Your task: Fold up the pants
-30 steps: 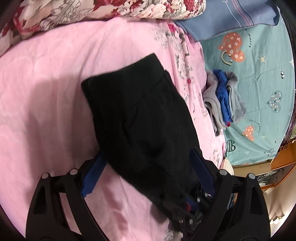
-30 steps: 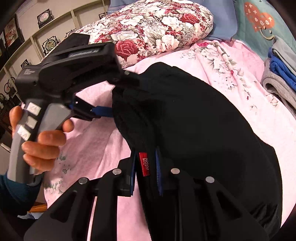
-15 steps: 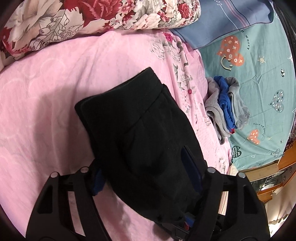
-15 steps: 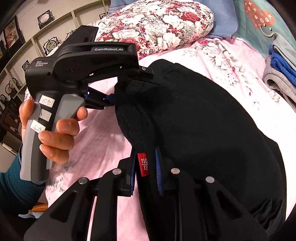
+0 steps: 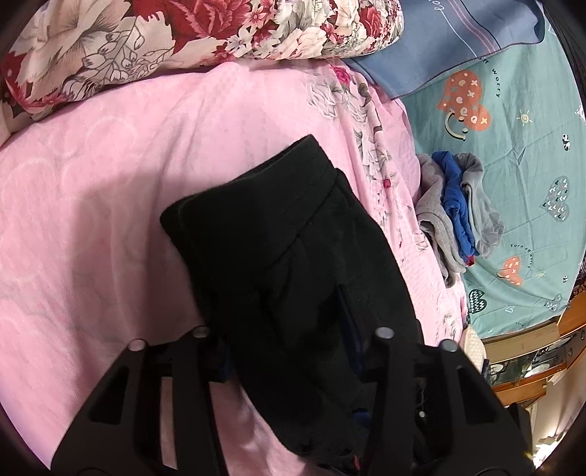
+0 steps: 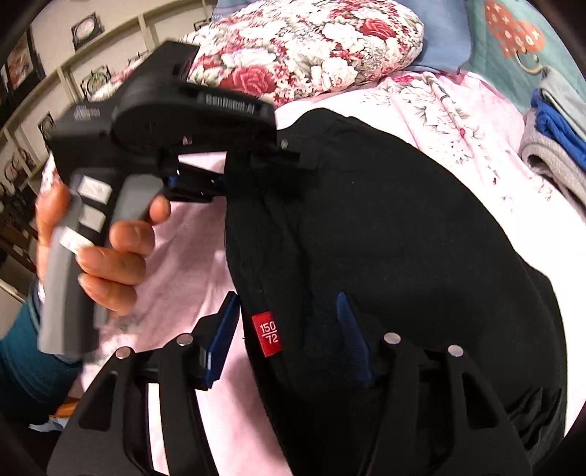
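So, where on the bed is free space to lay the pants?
Free: pink sheet between the floral pillow and the black pants. Crowded: the teal sheet holds a grey-blue clothes pile.

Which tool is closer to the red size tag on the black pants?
Right. The right tool straddles the red size tag; the left tool sits farther up the black pants edge.

pants [image 5: 293, 249]: plain black
size tag [image 6: 267, 334]: red, white numerals
sheet [image 5: 91, 219]: pink, faint heart texture, floral border
pillow [image 5: 190, 33]: red and white roses
far sheet [image 5: 520, 146]: teal, orange and dark hearts
clothes pile [image 5: 457, 212]: grey and blue
right gripper [image 6: 289, 337]: black, blue pads
sleeve [image 6: 22, 366]: teal
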The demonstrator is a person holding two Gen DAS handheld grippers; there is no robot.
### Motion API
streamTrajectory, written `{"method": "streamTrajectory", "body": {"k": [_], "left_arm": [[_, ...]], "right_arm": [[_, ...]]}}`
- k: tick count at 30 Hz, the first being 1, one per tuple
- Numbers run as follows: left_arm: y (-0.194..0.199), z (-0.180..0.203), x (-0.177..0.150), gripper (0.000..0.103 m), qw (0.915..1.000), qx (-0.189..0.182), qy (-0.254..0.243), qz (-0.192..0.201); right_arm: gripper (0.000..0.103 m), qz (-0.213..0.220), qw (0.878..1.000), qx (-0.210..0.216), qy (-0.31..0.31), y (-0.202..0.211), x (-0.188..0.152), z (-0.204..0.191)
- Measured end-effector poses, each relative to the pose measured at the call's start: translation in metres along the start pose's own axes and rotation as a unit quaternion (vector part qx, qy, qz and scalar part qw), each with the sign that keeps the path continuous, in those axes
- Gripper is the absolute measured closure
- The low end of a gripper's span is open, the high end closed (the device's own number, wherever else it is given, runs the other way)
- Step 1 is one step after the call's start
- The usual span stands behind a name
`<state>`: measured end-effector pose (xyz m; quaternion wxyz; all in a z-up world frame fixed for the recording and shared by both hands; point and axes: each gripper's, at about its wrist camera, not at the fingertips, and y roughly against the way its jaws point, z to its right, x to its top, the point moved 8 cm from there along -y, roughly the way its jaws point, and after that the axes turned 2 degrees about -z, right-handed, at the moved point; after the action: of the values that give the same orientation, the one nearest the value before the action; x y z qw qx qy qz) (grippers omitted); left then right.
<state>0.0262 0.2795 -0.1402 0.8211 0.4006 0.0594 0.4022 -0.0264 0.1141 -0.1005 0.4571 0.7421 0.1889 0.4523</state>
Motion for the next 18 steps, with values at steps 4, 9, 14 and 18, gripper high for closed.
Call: {"method": "streamTrajectory", "body": {"k": [4,9,14,18], "left_arm": [[-0.001,-0.001,0.000,0.071,1.0000,0.007,-0.002,0.000],[0.001,0.000,0.001,0.081,0.9998,0.015,-0.012,0.006],[0.004,0.007,0.001,0.084,0.9984,0.030,-0.043,0.020],[0.014,0.021,0.000,0.086,0.9965,0.016,-0.072,0.041]], "right_arm": [[0.046,0.021,0.998,0.023,-0.046,0.024,0.002,0.018],[0.043,0.045,0.994,0.043,-0.096,0.067,-0.018,0.051],[0.043,0.074,0.985,-0.010,-0.154,0.126,-0.068,0.103],[0.042,0.098,0.960,-0.056,-0.256,0.179,-0.131,0.157]]}}
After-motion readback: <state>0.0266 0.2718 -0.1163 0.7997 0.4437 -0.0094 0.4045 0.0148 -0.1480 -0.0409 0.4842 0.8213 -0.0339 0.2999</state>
